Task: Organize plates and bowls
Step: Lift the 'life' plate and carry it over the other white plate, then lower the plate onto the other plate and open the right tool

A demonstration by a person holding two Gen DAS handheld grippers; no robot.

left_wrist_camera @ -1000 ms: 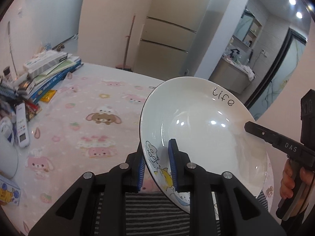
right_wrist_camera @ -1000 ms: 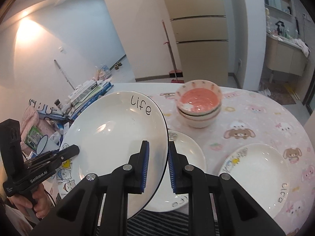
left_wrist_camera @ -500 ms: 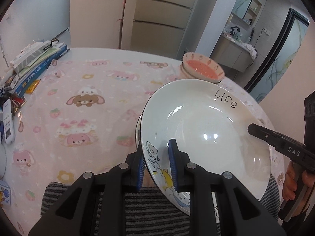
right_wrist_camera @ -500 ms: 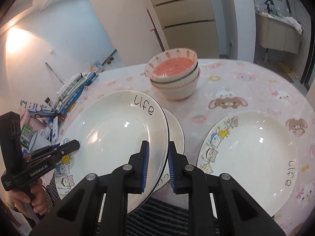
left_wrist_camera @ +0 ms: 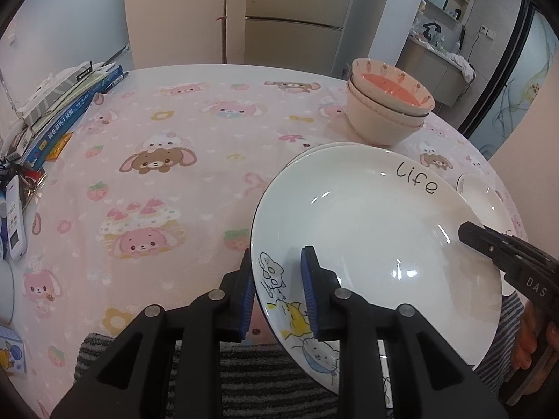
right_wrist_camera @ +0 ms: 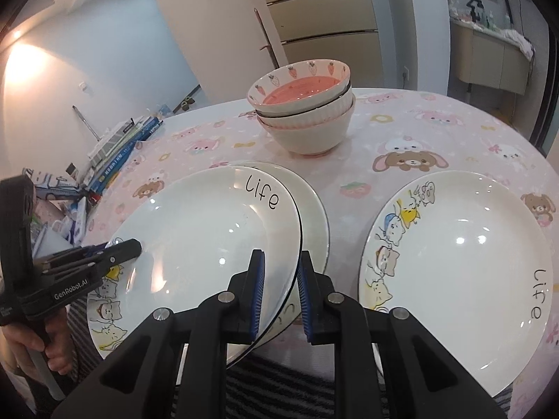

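— What have your grippers got hold of?

— One white plate (left_wrist_camera: 367, 230) between the two of them, the one with "life" written on its rim. My left gripper (left_wrist_camera: 276, 262) has the rim on the side with the cartoon cats. Its jaws have just been opening a little, but they are narrow and the blue pads look to touch the plate on both faces. My right gripper (right_wrist_camera: 281, 258) is clamped on the opposite rim, with the jaws nearly closed and one pad above the rim and one below.

— Where is the plate?

— It sits tilted directly over a lower plate (right_wrist_camera: 314, 216) that lies on the pink tablecloth (left_wrist_camera: 157, 132). The "life" edge dips close to the lower plate. I cannot tell whether the two touch.

— What else is on the table?

— A third plate (right_wrist_camera: 464, 272) with the same pattern lies flat to the right, apart from the pair. The stack of bowls (right_wrist_camera: 307, 122) stands behind the plates, and its top bowl is pink inside. Some books (left_wrist_camera: 70, 111) are piled at the far left edge.
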